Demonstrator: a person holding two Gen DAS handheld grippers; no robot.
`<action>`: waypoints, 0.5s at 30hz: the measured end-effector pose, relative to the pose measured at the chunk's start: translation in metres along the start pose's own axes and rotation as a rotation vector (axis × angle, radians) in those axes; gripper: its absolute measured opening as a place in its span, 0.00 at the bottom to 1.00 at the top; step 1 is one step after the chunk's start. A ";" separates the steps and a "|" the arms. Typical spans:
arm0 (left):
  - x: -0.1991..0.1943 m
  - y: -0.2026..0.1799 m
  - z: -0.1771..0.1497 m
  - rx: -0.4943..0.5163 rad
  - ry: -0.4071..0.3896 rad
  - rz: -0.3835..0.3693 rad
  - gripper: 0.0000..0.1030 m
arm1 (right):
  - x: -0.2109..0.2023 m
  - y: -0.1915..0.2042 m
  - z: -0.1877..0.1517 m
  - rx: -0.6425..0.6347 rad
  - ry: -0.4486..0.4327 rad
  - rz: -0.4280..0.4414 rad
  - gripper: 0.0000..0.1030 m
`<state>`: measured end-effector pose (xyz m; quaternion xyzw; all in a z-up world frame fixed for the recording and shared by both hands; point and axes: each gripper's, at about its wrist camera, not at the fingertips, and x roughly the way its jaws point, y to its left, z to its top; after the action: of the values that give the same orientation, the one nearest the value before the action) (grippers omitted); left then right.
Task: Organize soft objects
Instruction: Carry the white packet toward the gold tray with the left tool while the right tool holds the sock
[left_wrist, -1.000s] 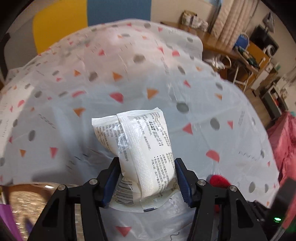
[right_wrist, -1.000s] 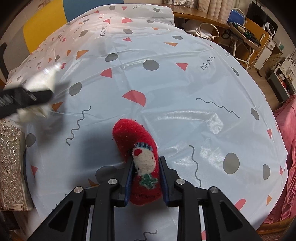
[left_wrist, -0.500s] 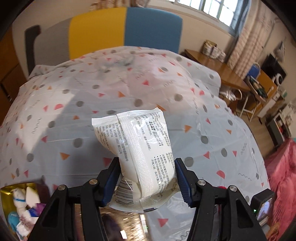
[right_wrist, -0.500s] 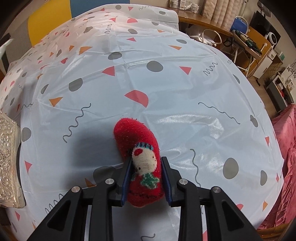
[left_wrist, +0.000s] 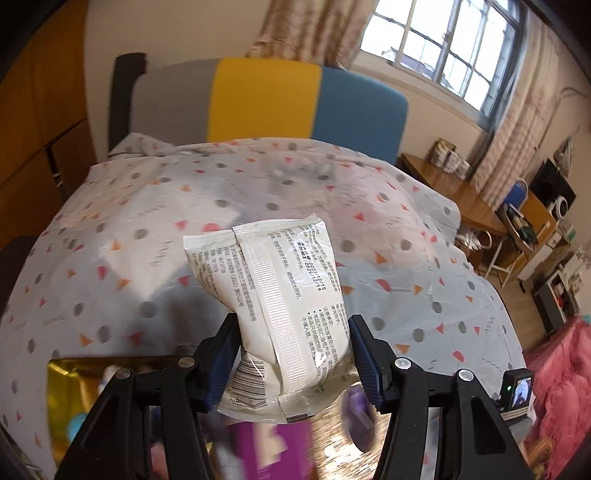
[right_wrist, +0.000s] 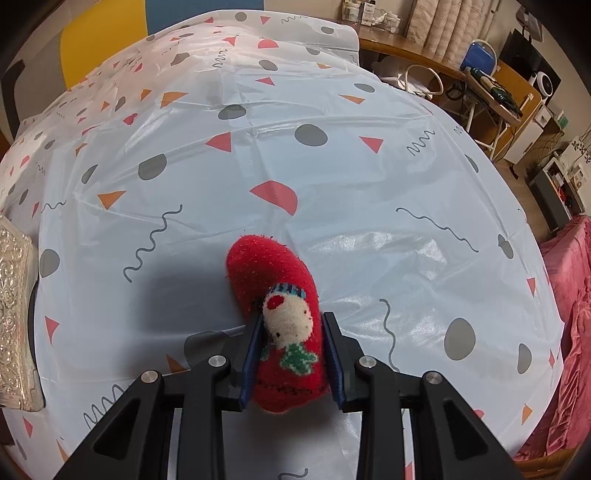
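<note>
My left gripper (left_wrist: 291, 332) is shut on a white plastic packet (left_wrist: 273, 295) with printed text and a barcode, held up above the table. Below it lies a gold box (left_wrist: 62, 373) with blurred soft items and a purple thing (left_wrist: 273, 450) inside. My right gripper (right_wrist: 291, 339) is shut on a red fuzzy sock (right_wrist: 277, 310) with a snowman face, low over the patterned tablecloth (right_wrist: 332, 166). The sock's toe points away from me.
An ornate silver box edge (right_wrist: 14, 314) stands at the left of the right wrist view. A grey, yellow and blue chair back (left_wrist: 266, 107) is behind the table. A wooden desk (left_wrist: 454, 192) and a pink cloth (right_wrist: 569, 295) lie to the right.
My left gripper has lifted and tilted up with the packet, moving over the gold box; the chair and window now show. My right gripper with the sock has hardly moved.
</note>
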<state>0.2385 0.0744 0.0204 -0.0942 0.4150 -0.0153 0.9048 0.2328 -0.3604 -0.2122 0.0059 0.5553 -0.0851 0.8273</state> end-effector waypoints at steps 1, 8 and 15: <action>-0.006 0.013 -0.004 -0.014 -0.006 0.005 0.58 | 0.000 0.000 0.000 0.002 0.000 -0.003 0.31; -0.043 0.110 -0.049 -0.137 -0.034 0.042 0.58 | -0.001 0.005 -0.001 -0.033 -0.008 -0.028 0.32; -0.063 0.197 -0.128 -0.267 -0.023 0.135 0.58 | -0.002 0.010 -0.002 -0.068 -0.019 -0.059 0.32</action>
<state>0.0913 0.2539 -0.0503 -0.1856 0.4084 0.1021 0.8879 0.2315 -0.3499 -0.2123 -0.0393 0.5498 -0.0905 0.8295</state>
